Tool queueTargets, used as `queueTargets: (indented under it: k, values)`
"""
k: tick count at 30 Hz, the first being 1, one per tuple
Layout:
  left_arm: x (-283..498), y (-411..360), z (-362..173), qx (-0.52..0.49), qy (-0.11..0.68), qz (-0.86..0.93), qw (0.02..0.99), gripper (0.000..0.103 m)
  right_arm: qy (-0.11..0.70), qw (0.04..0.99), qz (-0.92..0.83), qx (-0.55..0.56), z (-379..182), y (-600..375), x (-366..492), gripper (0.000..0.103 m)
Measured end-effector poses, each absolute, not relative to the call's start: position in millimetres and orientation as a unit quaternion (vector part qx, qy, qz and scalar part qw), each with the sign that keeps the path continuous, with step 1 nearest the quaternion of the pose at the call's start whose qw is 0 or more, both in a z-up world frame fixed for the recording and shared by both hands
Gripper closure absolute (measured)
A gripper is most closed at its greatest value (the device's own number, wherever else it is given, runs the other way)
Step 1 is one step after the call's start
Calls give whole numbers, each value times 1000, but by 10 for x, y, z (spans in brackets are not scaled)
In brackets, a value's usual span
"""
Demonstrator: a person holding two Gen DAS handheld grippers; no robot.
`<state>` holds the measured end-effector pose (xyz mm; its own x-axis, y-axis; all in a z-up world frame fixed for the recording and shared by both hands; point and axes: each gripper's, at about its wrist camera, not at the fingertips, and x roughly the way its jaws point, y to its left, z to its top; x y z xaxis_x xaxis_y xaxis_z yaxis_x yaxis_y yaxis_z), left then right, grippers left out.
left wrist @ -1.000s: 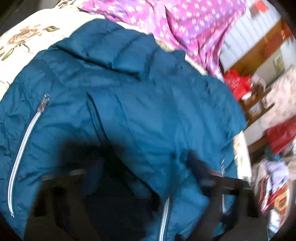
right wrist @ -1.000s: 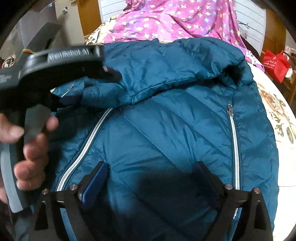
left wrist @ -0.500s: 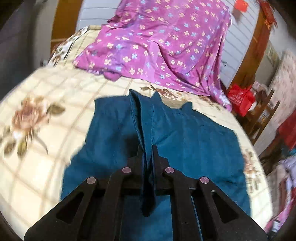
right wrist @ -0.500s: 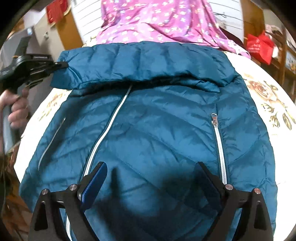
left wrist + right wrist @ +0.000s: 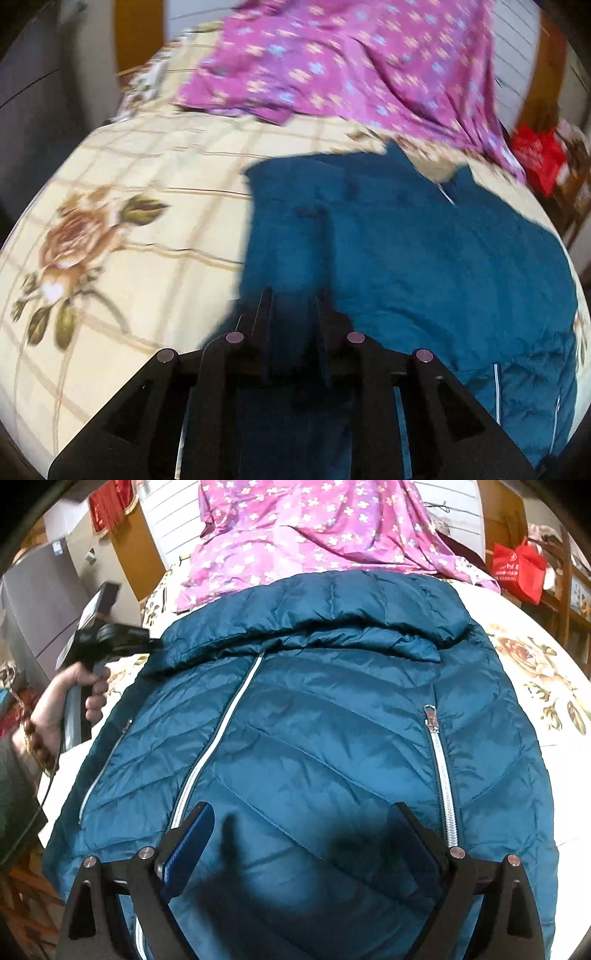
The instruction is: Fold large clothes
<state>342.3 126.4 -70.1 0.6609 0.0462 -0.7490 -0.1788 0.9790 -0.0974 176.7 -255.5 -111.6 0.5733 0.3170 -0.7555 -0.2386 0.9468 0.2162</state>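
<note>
A teal puffer jacket (image 5: 332, 720) lies front up on the bed, its white centre zip closed. A sleeve (image 5: 314, 609) is folded across its top. My left gripper (image 5: 295, 295) sits at the jacket's left edge with its jaws opening a little; a dark fold of jacket (image 5: 424, 258) fabric lies between the fingers (image 5: 266, 310), no longer pinched. In the right wrist view the left gripper (image 5: 147, 644) touches the sleeve's left end, held by a hand (image 5: 62, 705). My right gripper (image 5: 300, 808) hovers open over the jacket's lower front, nothing between its fingers.
The bed has a cream floral sheet (image 5: 129, 184). A purple flowered cloth (image 5: 314, 524) is heaped at the far end, just beyond the jacket. A red bag (image 5: 517, 568) and wooden furniture stand off the bed's right side. A grey cabinet (image 5: 33, 602) is at the left.
The left gripper pulled the sleeve leftward across the jacket's top, clamped on it, and its jaws now stand slightly apart. The right gripper has barely moved and stays open.
</note>
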Motion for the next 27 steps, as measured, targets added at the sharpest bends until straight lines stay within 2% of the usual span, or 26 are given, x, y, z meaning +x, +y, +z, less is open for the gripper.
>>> queueTargets:
  k: [3, 6, 10, 13, 16, 22, 27]
  values:
    - [3175, 1383, -561, -115, 370, 102, 916, 84, 424, 887, 166, 72, -1084, -2565, 1757, 9]
    - [2991, 1200, -451, -140, 344, 67, 926, 83, 387, 901, 171, 92, -975, -2573, 1698, 9]
    - [3114, 632, -657, -101, 382, -20, 918, 83, 370, 907, 174, 98, -936, -2531, 1689, 9]
    - [3308, 476, -982, -23, 410, 42, 911, 83, 398, 895, 178, 100, -1017, -2490, 1744, 9]
    - [3337, 641, -1090, -38, 414, 86, 906, 82, 408, 892, 177, 81, -1018, -2467, 1750, 9]
    - [3181, 744, -759, -88, 384, 88, 915, 83, 358, 920, 140, 79, -810, -2640, 1771, 9]
    - [3420, 602, -476, -77, 367, 74, 924, 82, 330, 937, 97, 56, -451, -2796, 2419, 9]
